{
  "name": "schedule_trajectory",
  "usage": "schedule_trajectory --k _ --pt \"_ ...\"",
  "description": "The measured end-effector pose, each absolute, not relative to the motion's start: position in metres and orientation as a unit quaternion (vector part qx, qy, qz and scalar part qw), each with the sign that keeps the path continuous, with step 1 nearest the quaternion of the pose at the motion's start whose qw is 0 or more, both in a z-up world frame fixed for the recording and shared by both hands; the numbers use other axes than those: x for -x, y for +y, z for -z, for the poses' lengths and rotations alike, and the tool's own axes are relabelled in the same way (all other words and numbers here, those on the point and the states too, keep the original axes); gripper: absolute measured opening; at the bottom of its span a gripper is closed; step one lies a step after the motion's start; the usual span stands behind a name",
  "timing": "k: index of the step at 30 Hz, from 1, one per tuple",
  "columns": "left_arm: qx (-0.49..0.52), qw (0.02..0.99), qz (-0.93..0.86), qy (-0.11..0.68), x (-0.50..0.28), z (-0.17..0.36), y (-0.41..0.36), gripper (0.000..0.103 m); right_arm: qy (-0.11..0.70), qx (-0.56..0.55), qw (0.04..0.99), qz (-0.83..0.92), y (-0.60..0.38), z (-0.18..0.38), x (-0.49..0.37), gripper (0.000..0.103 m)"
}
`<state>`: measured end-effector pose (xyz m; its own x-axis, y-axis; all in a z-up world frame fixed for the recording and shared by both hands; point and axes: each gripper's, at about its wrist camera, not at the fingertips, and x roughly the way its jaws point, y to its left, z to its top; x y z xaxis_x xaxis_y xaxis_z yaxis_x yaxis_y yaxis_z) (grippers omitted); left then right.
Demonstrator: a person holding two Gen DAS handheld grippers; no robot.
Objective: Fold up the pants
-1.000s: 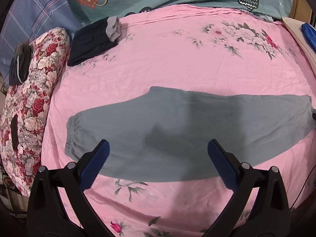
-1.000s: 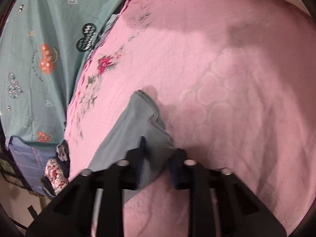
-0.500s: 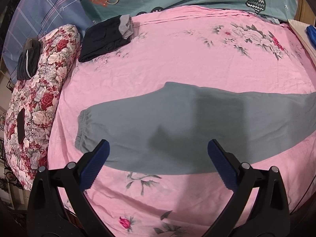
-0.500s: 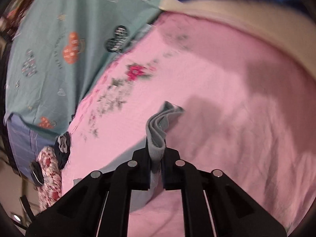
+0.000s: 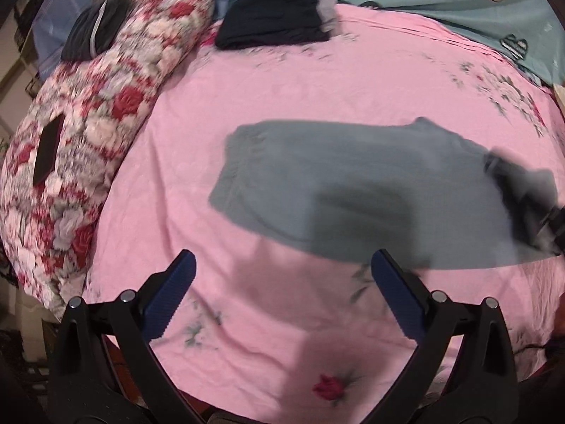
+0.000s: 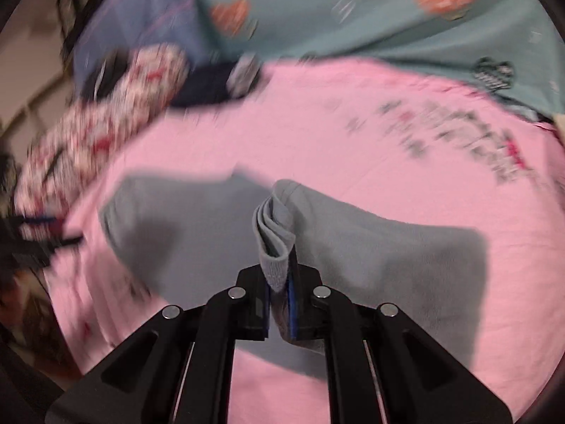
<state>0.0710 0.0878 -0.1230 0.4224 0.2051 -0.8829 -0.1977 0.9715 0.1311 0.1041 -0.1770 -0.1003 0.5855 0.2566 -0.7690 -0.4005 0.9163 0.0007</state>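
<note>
- Pink bed sheet (image 5: 282,106) fills the left wrist view, gray pants (image 5: 353,183) lying mid-bed; left gripper (image 5: 280,291) hangs wide apart and empty just short of them.
- Right wrist view: right gripper (image 6: 279,304) is clamped on the pants' cuff (image 6: 277,258), lifted over the rest.
- Probably best to land cuff square on the waistband, edges matched, then let go.

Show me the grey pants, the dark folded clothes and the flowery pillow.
Pants (image 5: 353,183): left wrist view, middle of the flat fabric.
Folded clothes (image 5: 272,19): left wrist view, centre of the dark pile.
Pillow (image 5: 106,92): left wrist view, its rose-patterned top.
</note>
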Motion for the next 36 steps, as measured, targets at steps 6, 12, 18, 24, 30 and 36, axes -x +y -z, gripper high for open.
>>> schedule_trajectory --k 6,12,18,24,30,36 --pt "0.022 0.843 -0.13 0.522 -0.061 0.128 0.121 0.101 0.461 0.145 0.853 -0.196 -0.149 0.126 -0.095 0.04" --pt "0.035 0.842 -0.122 0.524 -0.067 0.136 0.122 0.101 0.458 -0.018 0.862 -0.219 -0.194 0.065 -0.091 0.048" --pt "0.03 0.843 -0.107 0.526 -0.074 0.14 0.108 0.101 0.472 -0.059 0.868 -0.143 -0.214 0.084 -0.124 0.021" --pt "0.033 0.841 -0.11 0.528 -0.079 0.142 0.11 0.101 0.492 0.119 0.843 -0.182 -0.15 0.128 -0.101 0.021" --pt "0.036 0.841 -0.122 0.526 -0.079 0.142 0.117 0.101 0.492 0.106 0.842 -0.195 -0.15 0.12 -0.097 0.021" --pt "0.043 0.845 -0.138 0.515 -0.077 0.138 0.142 0.101 0.502 0.066 0.839 -0.198 -0.153 0.11 -0.098 0.026"
